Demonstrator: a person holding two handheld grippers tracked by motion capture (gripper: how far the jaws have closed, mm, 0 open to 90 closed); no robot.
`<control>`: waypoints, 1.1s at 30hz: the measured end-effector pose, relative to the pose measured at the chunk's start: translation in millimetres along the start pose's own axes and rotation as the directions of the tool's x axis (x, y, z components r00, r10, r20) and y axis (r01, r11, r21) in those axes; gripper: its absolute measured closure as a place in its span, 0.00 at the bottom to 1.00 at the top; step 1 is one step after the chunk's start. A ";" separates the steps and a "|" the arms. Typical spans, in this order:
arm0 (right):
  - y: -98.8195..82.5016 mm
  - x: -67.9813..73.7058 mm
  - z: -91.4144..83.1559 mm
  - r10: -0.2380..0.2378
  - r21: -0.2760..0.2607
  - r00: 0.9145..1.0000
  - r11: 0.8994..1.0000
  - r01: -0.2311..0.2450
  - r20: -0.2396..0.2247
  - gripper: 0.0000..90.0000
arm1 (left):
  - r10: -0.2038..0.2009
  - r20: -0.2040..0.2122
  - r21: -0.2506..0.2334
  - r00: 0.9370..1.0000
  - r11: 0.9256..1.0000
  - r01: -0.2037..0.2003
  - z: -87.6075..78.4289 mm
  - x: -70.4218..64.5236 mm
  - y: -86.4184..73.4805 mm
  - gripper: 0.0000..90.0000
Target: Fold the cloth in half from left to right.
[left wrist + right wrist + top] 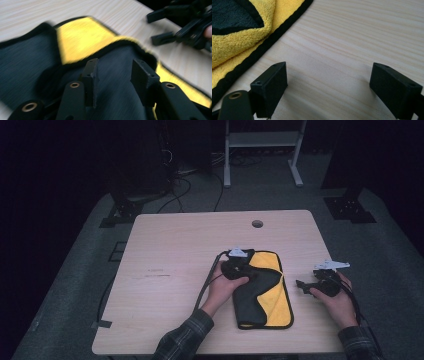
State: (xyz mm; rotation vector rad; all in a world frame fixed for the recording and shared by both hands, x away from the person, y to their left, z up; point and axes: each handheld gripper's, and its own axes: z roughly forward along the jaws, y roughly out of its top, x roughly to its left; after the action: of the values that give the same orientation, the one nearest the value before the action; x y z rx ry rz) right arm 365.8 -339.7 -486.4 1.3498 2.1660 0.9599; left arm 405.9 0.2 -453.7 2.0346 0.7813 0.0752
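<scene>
A cloth [265, 295], yellow on one face and dark grey on the other with black trim, lies on the wooden table [170, 270] right of centre. Its dark side is folded over part of the yellow. My left gripper [235, 267] is over the cloth's upper left part. In the left gripper view its jaws [115, 67] stand apart above the dark fold [30, 65], gripping nothing. My right gripper [301, 286] hovers over bare wood to the right of the cloth, and its jaws [329, 80] are wide open with nothing between them. The cloth's edge [234, 42] lies to its left.
A small round hole [257, 224] sits near the table's far edge. Cables and a white metal frame [262, 140] stand on the dark floor beyond. The right gripper [160, 27] also shows at the top right of the left gripper view.
</scene>
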 end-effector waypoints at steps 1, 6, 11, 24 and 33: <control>0.0 0.0 0.0 0.000 0.000 1.000 1.000 0.000 0.000 0.15 | -0.005 -0.017 0.006 1.000 1.000 0.006 -5.6 3.4 -5.0 0.62; 0.1 0.3 0.1 0.002 0.000 1.000 1.000 -0.002 0.001 0.15 | -0.018 -0.073 0.033 0.997 0.999 0.020 -19.3 10.6 -19.7 0.60; 0.1 0.3 0.2 0.002 -0.001 1.000 1.000 -0.002 0.003 0.15 | 0.003 -0.137 0.074 0.991 0.997 0.008 -24.0 14.6 -28.6 0.59; 0.1 0.3 0.2 0.001 -0.001 1.000 1.000 -0.001 0.003 0.15 | 0.059 -0.180 0.103 0.982 0.994 -0.040 -20.9 4.8 -40.9 0.70; 0.1 0.4 0.2 0.001 -0.001 1.000 1.000 -0.001 0.004 0.15 | 0.030 -0.138 0.123 0.990 0.992 -0.013 -22.8 4.1 -40.1 0.96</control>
State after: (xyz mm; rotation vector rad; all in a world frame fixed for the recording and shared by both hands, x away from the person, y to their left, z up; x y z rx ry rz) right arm 365.8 -339.2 -486.4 1.3517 2.1617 0.9584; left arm 381.4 34.3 -473.1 2.1714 0.8696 0.1885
